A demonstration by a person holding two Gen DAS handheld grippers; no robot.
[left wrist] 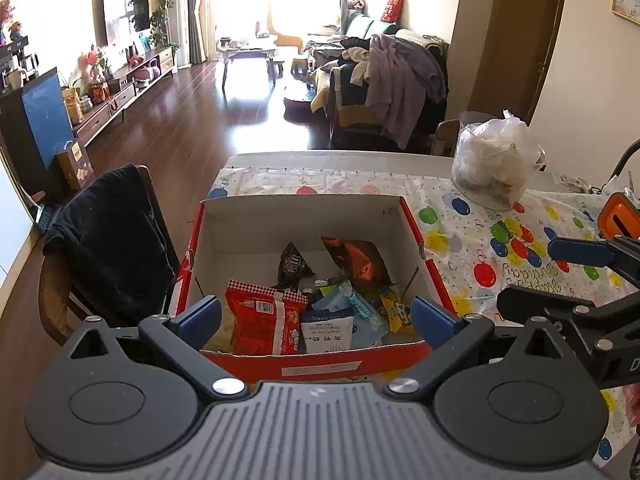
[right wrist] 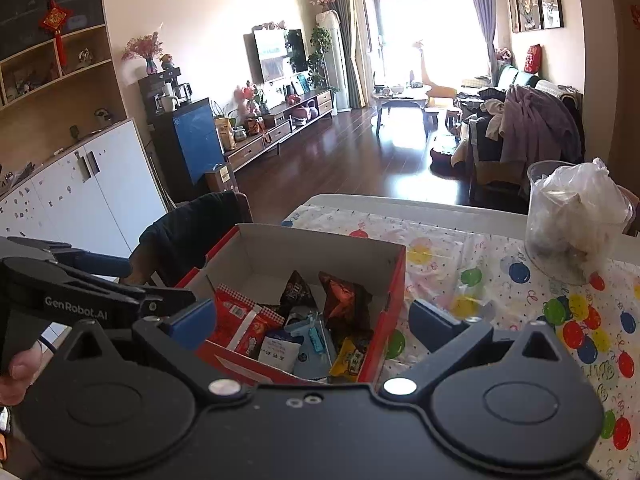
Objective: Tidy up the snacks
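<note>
The left gripper [left wrist: 316, 316] is hovering with its jaws spread wide and empty above the near end of the red box [left wrist: 320, 364], the red snack packet [left wrist: 262, 320] and white packet [left wrist: 326, 330] lying below, between its fingers. The right gripper [right wrist: 312, 320] is likewise gaping, holding nothing, over the box's near right corner. Farther back in the box, a dark packet [left wrist: 292, 266] and an orange packet [left wrist: 358, 264] are leaning near the far wall.

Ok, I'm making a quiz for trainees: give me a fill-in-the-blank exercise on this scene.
1. The snacks lie inside a red ____ on the table.
2. Both the left gripper and the right gripper have their jaws ____.
3. The big red packet lies at the box's ____ side in the left wrist view.
4. The chair is draped with a ____ garment.

Missing words: box; open; left; black
</note>
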